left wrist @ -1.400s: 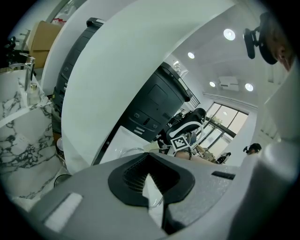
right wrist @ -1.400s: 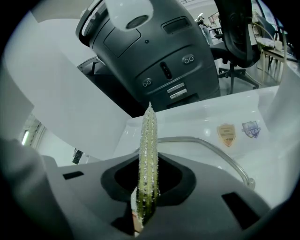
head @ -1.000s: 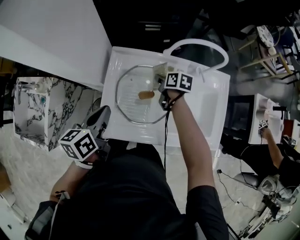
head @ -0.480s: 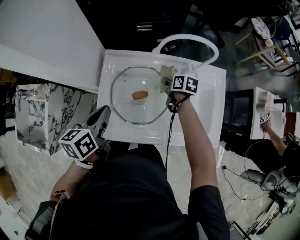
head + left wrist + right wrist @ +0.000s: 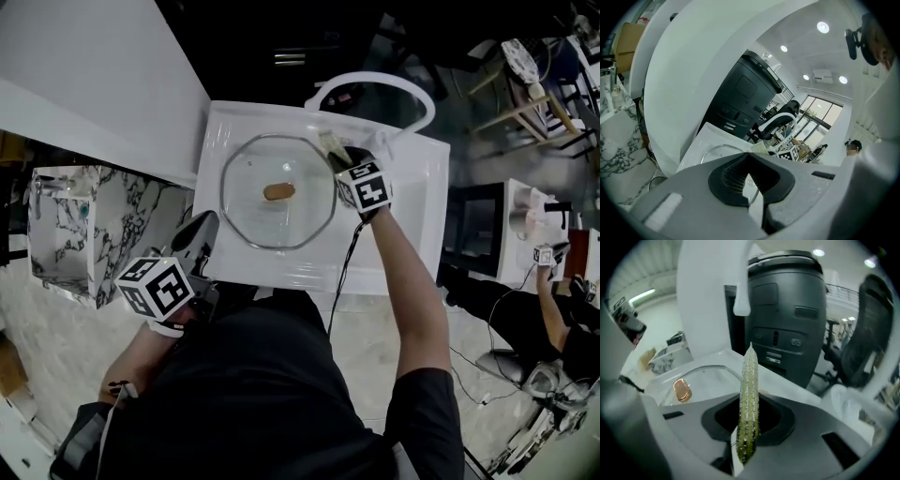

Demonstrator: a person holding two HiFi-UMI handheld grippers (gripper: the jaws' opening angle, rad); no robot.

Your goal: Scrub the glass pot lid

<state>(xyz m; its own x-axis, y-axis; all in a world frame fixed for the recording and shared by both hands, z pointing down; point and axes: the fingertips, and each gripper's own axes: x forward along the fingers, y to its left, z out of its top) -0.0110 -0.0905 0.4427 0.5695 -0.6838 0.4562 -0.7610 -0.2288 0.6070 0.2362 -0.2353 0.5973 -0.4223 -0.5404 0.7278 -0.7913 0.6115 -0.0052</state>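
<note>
Clear lid (image 5: 251,214) with a copper-brown knob (image 5: 278,191) — yellow-green sponge (image 5: 748,399) — white sink (image 5: 417,234), grey-veined white marble slab (image 5: 66,225).

A white rectangular sink (image 5: 417,220) carries everything here, its shallow basin open to the head view. The glass pot lid (image 5: 251,217) lies flat in the left part of the basin, rim down on the white bottom, with its brown knob (image 5: 278,191) at the centre, facing up. The right part of the basin is bare white. A white arched faucet (image 5: 370,82) rises from the sink's far edge and curves above it.
</note>
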